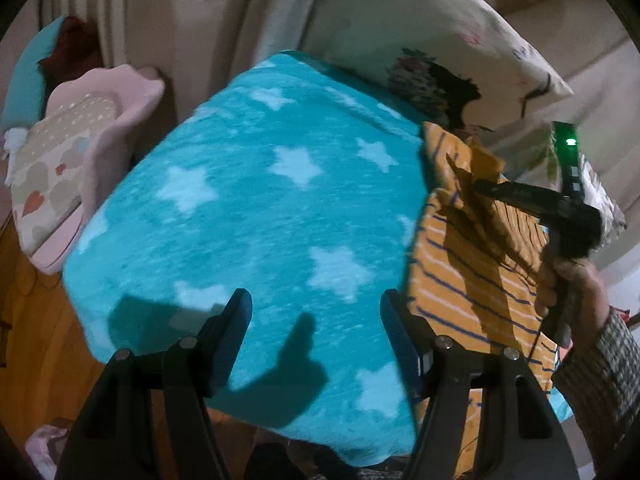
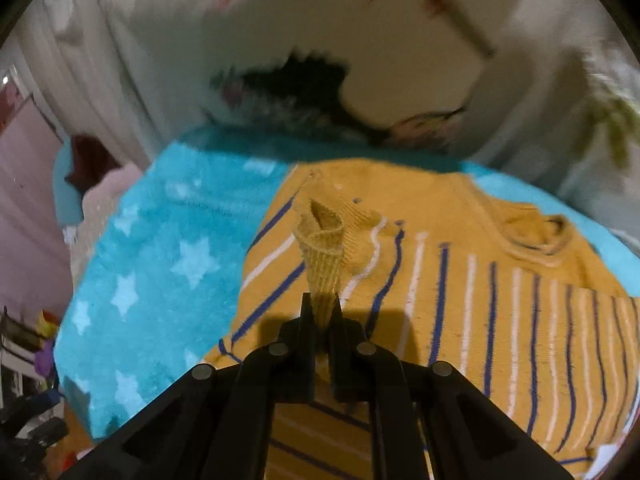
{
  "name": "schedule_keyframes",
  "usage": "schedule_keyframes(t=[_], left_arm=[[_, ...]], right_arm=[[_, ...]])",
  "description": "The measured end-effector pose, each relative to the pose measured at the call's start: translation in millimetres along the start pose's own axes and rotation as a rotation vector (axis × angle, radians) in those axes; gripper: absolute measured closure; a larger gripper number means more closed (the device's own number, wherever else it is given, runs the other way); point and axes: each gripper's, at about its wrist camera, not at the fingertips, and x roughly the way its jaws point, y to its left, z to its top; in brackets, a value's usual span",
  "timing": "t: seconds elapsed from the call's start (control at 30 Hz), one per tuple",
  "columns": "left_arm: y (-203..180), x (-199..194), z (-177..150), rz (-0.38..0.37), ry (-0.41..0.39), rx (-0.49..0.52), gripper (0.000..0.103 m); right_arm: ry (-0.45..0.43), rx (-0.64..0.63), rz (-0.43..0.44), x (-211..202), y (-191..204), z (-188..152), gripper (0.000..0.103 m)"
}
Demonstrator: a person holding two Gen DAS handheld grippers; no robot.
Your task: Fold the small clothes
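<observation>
At the far left a pink cushion (image 1: 132, 96) with a heart-print cover leans beside the bed edge. A turquoise star-patterned blanket (image 1: 256, 208) covers the work surface. The left gripper (image 1: 316, 312) hangs over the blanket's bare middle, jaws apart, nothing between them. To its right lies the mustard striped top (image 2: 460, 280), spread on the blanket's right half, neckline toward the white printed pillow (image 2: 360, 32) behind. The right gripper (image 2: 322, 312), carried in the person's hand (image 1: 572, 292), is clamped tight on the top's ribbed cuff (image 2: 322, 248), lifted clear of the garment.
</observation>
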Motion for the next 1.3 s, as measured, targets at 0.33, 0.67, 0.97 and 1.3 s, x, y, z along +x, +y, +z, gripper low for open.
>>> schedule_keyframes(t=[0.33,0.67,0.97,1.3], left_arm=[[50.4,-7.2,-6.5,0.055,-0.015,-0.116,0.037],[38.5,1.5,2.0,0.011,0.019,-0.081,0.037],[-86.6,30.0,-10.9,-0.161,0.079,0.154,0.037],[-153.8,76.8,-64.8,-0.100,0.184,0.321,0.037]], right_arm=[[0.051,-0.156,-0.115,44.6,55.1,5.4,0.081],[-0.010,-0.110,-0.089,-15.7,57.7,-18.9,0.076],[0.124,0.142,-0.118,-62.2,-37.9,-104.4,0.076],[0.158,0.380,-0.077,-102.6,-123.5,-222.9,0.076]])
